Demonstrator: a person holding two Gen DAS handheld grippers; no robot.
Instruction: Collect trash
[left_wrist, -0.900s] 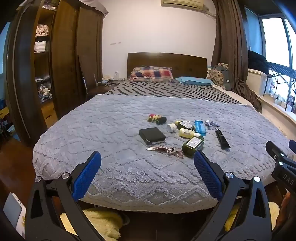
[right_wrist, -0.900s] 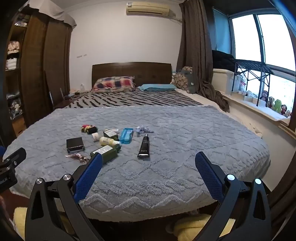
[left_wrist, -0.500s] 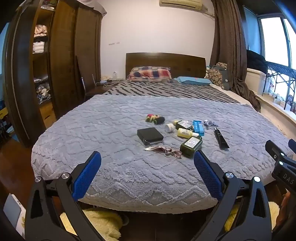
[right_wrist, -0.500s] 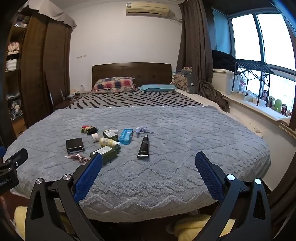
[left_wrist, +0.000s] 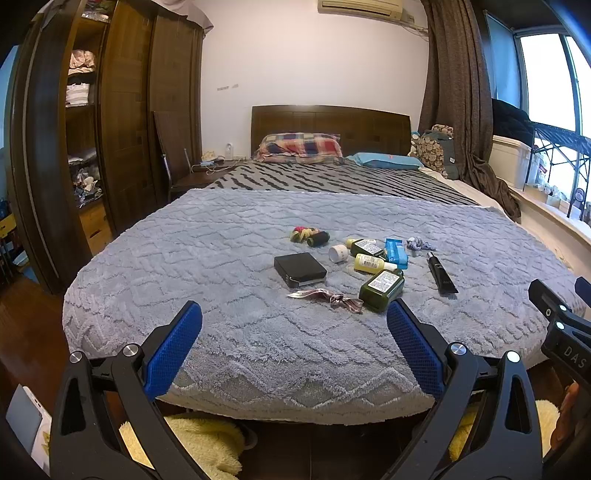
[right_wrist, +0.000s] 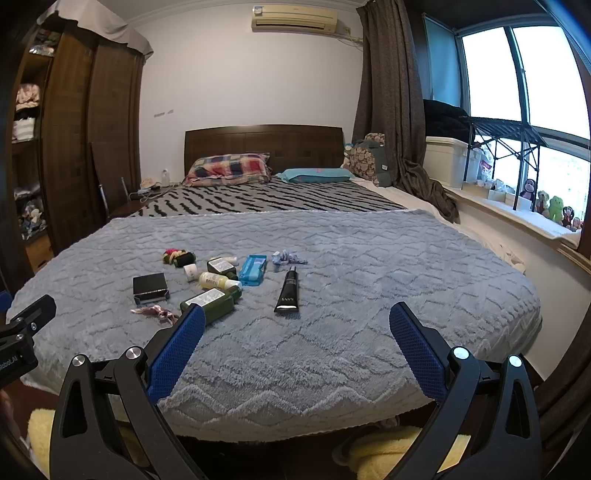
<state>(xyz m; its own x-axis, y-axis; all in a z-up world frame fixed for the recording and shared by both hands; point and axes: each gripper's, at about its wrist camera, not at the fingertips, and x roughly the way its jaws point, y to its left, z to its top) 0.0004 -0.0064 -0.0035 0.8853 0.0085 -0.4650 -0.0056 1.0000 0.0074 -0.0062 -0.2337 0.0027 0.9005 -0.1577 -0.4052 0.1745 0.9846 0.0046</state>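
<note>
Several small items lie together on the grey fleece blanket (left_wrist: 207, 258) of the bed: a black box (left_wrist: 300, 269), a crumpled wrapper (left_wrist: 327, 297), a dark green bottle (left_wrist: 382, 289), a yellow bottle (left_wrist: 371, 263), a blue pack (left_wrist: 396, 252), a black tube (left_wrist: 441, 272) and a crumpled blue scrap (left_wrist: 417, 243). The same black tube (right_wrist: 288, 291) and green bottle (right_wrist: 210, 301) show in the right wrist view. My left gripper (left_wrist: 294, 345) hangs open, short of the bed's foot edge, nothing between its fingers. My right gripper (right_wrist: 295, 347) is open too, empty, near the foot edge right of the pile.
A dark wardrobe (left_wrist: 122, 122) with open shelves stands left of the bed. A chair (left_wrist: 173, 158) stands by the headboard. Curtain and window sill (right_wrist: 517, 218) with toys run along the right. Yellow fluffy slippers (left_wrist: 207, 439) lie on the floor under the bed edge.
Both views have shifted only slightly; the pile sits a touch lower and nearer in the left wrist view. Both grippers stay wide open.
</note>
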